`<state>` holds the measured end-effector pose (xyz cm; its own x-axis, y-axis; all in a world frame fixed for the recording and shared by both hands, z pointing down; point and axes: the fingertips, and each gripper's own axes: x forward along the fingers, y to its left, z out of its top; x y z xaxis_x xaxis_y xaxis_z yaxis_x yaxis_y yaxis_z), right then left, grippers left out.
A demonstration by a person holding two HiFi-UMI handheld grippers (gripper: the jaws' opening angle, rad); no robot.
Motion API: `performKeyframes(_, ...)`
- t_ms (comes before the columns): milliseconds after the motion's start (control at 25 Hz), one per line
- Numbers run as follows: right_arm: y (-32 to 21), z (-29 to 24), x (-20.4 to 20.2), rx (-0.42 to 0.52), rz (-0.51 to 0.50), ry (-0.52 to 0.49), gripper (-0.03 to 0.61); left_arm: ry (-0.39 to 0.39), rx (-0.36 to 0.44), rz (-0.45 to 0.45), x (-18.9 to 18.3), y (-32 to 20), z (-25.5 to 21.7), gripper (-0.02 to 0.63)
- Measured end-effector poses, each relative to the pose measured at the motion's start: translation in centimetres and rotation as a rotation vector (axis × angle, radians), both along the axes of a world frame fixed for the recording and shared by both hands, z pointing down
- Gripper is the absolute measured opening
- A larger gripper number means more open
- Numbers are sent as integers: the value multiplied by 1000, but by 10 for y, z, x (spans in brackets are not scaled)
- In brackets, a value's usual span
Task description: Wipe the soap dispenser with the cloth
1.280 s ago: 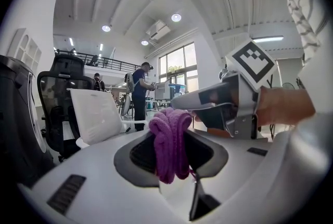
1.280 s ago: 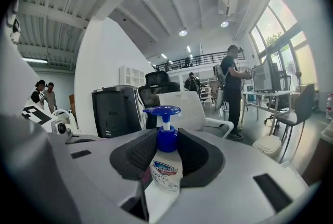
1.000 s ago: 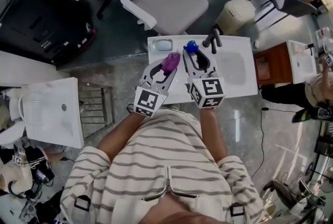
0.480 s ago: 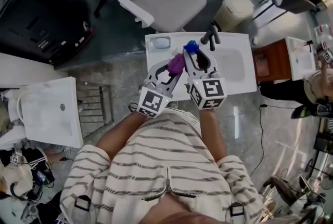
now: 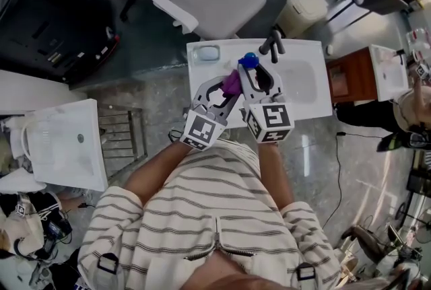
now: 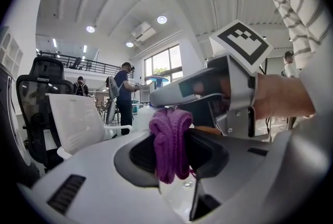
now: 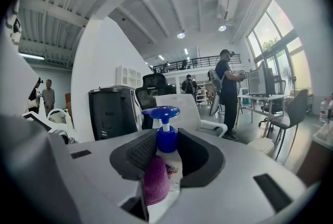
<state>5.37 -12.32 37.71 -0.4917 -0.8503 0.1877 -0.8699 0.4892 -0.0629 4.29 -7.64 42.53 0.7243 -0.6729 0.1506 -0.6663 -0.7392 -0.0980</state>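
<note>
Left claw (image 6: 171,158) pinches the purple cloth (image 6: 170,137) — pressed against the soap dispenser (image 7: 167,141); right claw (image 7: 171,154) grips it.

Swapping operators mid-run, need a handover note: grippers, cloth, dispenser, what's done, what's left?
Left hand-held gripper: shut on the purple cloth.
Right hand-held gripper: shut on the soap dispenser, pump up, over the white sink top.
Cloth lies against the dispenser's side.
Done: both gripped, cloth at the bottle; how much is wiped, cannot tell.
Left: wipe round the bottle.
</note>
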Motion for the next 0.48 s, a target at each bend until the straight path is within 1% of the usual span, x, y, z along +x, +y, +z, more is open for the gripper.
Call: performKeyframes(480, 6, -4, -3, -2, -11, 5, 132, -15, -1, 54, 21, 0, 7, 129)
